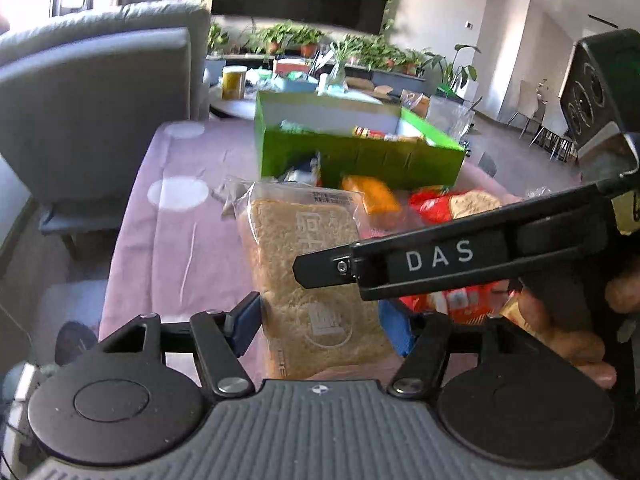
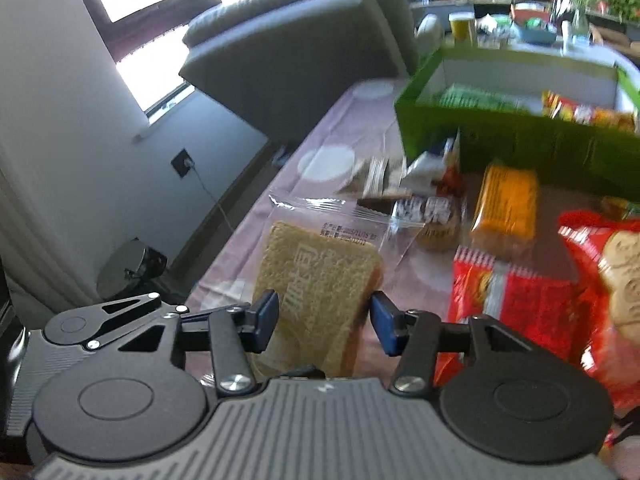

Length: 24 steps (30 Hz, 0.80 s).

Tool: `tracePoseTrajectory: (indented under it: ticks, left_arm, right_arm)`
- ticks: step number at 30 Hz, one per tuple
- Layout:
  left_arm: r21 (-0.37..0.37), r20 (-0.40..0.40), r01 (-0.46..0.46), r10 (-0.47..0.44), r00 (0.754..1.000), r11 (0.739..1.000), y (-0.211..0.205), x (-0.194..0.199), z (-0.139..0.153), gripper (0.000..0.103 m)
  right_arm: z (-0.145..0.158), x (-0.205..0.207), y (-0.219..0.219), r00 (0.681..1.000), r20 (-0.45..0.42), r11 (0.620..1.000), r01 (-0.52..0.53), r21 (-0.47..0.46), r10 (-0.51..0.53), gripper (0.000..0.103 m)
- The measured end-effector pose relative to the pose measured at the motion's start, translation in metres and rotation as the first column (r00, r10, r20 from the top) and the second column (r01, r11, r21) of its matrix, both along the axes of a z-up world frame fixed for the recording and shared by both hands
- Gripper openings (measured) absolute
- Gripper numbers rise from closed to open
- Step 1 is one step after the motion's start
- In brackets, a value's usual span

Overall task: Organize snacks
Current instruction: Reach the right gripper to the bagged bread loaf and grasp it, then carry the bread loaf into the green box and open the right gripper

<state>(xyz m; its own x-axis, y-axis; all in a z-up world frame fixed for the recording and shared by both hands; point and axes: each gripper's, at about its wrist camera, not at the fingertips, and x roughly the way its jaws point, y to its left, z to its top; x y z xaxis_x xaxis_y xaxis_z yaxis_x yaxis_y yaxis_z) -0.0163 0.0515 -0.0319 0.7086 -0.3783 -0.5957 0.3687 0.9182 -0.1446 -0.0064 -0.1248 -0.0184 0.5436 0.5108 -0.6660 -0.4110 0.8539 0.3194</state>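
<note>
1. Left wrist view: the left hand-held gripper point(image 1: 320, 330) has its blue pads set wide on either side of a clear-wrapped bread slice point(image 1: 312, 276). Whether the pads press the wrapper I cannot tell for certain.
2. Right wrist view: the right hand-held gripper point(image 2: 324, 322) brackets the same bread slice point(image 2: 316, 292), its pads close to the slice's two edges, seemingly pinching it. The slice looks lifted and tilted above the pink tabletop point(image 2: 352, 136).
3. Across the left wrist view the right hand-held gripper point(image 1: 460, 264) reaches over the slice from the right.
4. Step in hand, as I judge it: picking up the bread to carry it to the green box point(image 1: 360, 152), which stands toward the tabletop's far edge and already holds some packets.
5. Next move likely calls for one gripper to let go and the other to carry the slice forward over the box's near wall.
6. Bread's long axis runs away from the grippers toward the box, with the sealed, printed wrapper end pointing at the far edge.
7. Loose snacks lie between: an orange packet point(image 2: 506, 208) and red biscuit bags point(image 2: 516, 304).
</note>
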Motion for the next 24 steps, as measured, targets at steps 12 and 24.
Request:
tracePoseTrajectory:
  ticks: [12, 24]
  left_arm:
    - [0.012, 0.128, 0.031, -0.033, 0.991, 0.999, -0.023, 0.024, 0.042, 0.061]
    - [0.056, 0.204, 0.045, -0.056, 0.977, 0.997, -0.046, 0.068, 0.072, 0.062]
  right_arm:
    - [0.036, 0.013, -0.031, 0.992, 0.101, 0.994, 0.064, 0.088, -0.073, 0.041]
    - [0.057, 0.049, -0.048, 0.980, 0.152, 0.984, 0.107, 0.144, -0.129, 0.041]
